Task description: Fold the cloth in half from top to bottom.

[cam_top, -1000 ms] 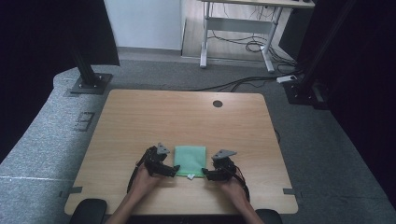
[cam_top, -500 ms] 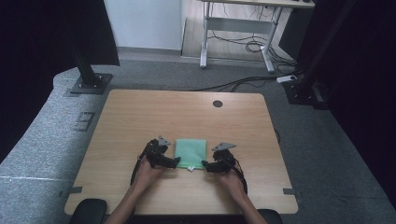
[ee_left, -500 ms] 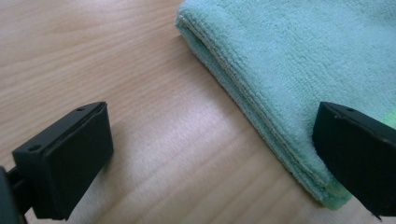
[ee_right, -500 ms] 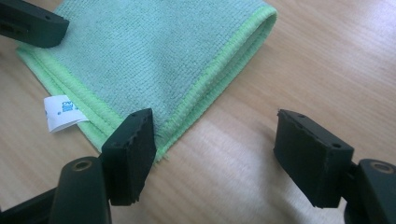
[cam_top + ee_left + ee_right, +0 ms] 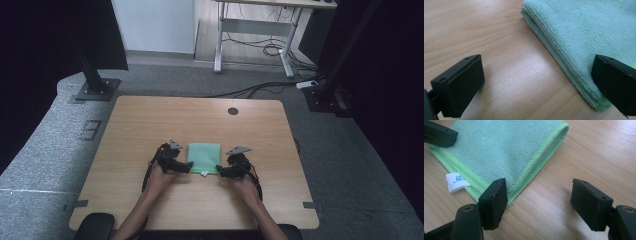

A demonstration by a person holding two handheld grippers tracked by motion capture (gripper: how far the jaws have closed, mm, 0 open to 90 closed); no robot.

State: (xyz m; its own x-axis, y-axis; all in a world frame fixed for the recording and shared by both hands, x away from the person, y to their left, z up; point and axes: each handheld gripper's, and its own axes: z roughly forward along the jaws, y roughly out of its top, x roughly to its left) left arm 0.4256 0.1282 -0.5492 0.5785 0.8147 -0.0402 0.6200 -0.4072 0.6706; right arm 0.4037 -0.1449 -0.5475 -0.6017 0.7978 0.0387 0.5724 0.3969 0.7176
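Note:
A folded green cloth [image 5: 204, 157] lies flat on the wooden table [image 5: 150, 120], near the front middle. My left gripper [image 5: 187, 167] is at its near left corner and my right gripper [image 5: 220, 171] at its near right corner. In the left gripper view the left gripper [image 5: 537, 85] is open, with one jaw over the folded edge of the cloth [image 5: 584, 32] and the other over bare wood. In the right gripper view the right gripper [image 5: 542, 203] is open, straddling the corner of the cloth [image 5: 504, 150]. A white label [image 5: 456, 181] sticks out of the hem.
A round cable hole [image 5: 232, 111] sits at the table's far side. Black stand bases [image 5: 95, 90] rest on the grey floor at the left and at the right [image 5: 325, 97]. A white-legged desk [image 5: 255, 35] and cables are behind.
Both grippers have moved a little farther from the person, and the cloth now lies slightly farther up the table.

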